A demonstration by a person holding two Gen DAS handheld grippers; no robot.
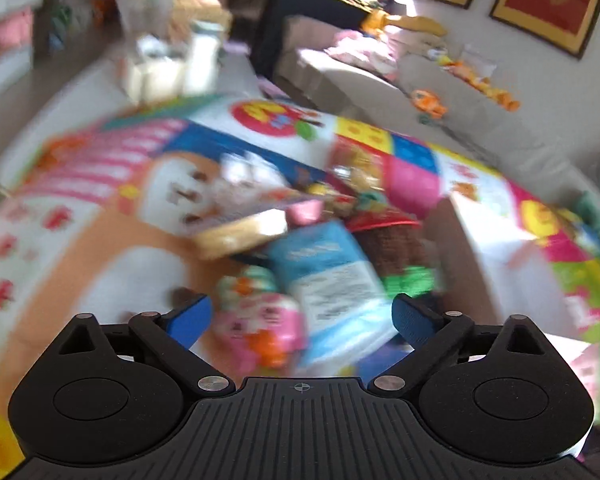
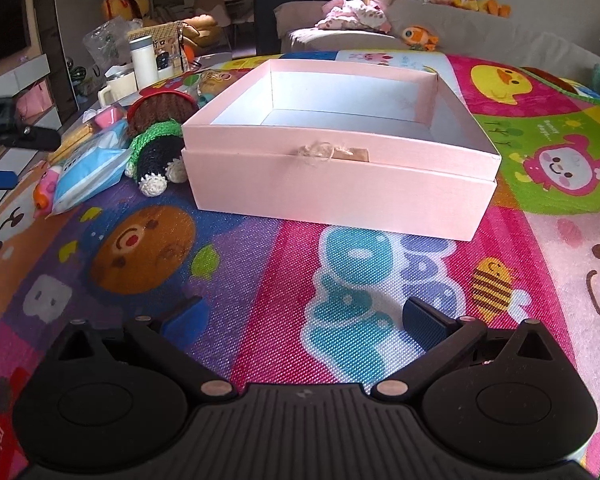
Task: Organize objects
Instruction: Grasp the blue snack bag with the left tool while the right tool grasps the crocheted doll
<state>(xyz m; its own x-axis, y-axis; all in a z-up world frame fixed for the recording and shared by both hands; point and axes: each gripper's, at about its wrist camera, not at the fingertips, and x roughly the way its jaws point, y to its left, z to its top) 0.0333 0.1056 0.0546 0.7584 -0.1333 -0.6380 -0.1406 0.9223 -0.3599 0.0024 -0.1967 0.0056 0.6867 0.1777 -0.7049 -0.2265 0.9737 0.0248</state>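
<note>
While both tongs stand wide and hold nothing, the left gripper (image 1: 302,316) hangs over a blurred heap on the play mat (image 1: 100,264): one blue tissue pack (image 1: 328,280), one pink toy (image 1: 260,320) and one crocheted doll (image 2: 156,136). The right gripper (image 2: 304,320) faces one open pink box (image 2: 340,184), bare inside, with the heap just beside its left wall.

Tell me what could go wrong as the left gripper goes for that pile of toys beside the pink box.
The left gripper, open, is heading for a tight heap: closing on the blue packet might also catch the pink toy. The left view is blurred, so aim may be off. The pink box sits close and could be nudged.
</note>
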